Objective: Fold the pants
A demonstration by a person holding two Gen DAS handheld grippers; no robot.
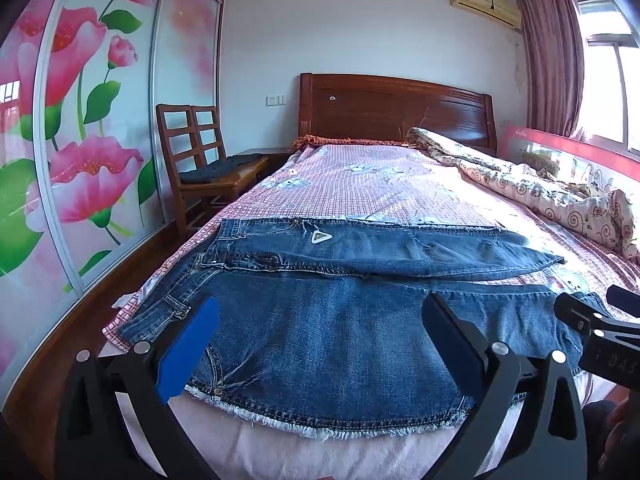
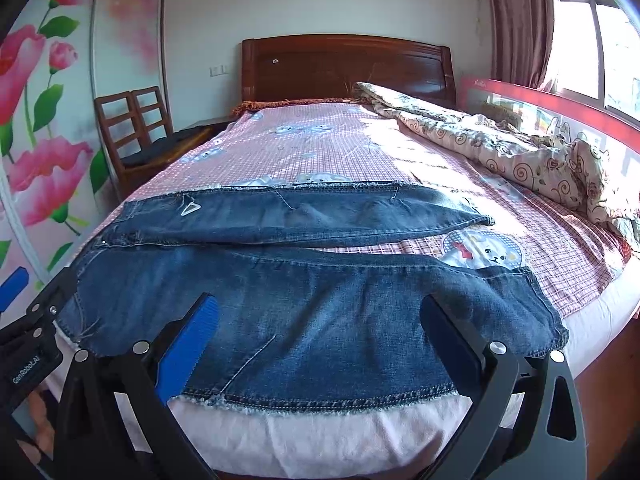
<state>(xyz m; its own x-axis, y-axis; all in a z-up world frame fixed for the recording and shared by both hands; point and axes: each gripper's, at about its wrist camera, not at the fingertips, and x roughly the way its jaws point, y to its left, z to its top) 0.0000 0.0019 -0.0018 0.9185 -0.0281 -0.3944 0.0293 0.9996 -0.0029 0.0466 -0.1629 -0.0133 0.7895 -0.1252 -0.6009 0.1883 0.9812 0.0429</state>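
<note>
Blue denim pants (image 1: 328,332) (image 2: 304,300) lie spread flat across the foot of the bed, waistband at the left and both legs running to the right, with frayed edges. The far leg (image 1: 400,248) (image 2: 320,216) is split away from the near one. My left gripper (image 1: 320,328) hovers open over the near leg's waist end, with nothing between its blue pads (image 1: 188,348). My right gripper (image 2: 320,328) stands open above the near leg further to the right, also empty. Each gripper shows at the edge of the other's view, as the right gripper (image 1: 600,332) and the left gripper (image 2: 36,320).
A pink checked sheet (image 1: 360,184) covers the bed. A crumpled floral quilt (image 1: 540,184) lies along the right side by a red bed rail (image 1: 580,148). Wooden chairs (image 1: 200,160) and a flowered wardrobe (image 1: 80,140) stand left. A wooden headboard (image 1: 392,108) is at the far end.
</note>
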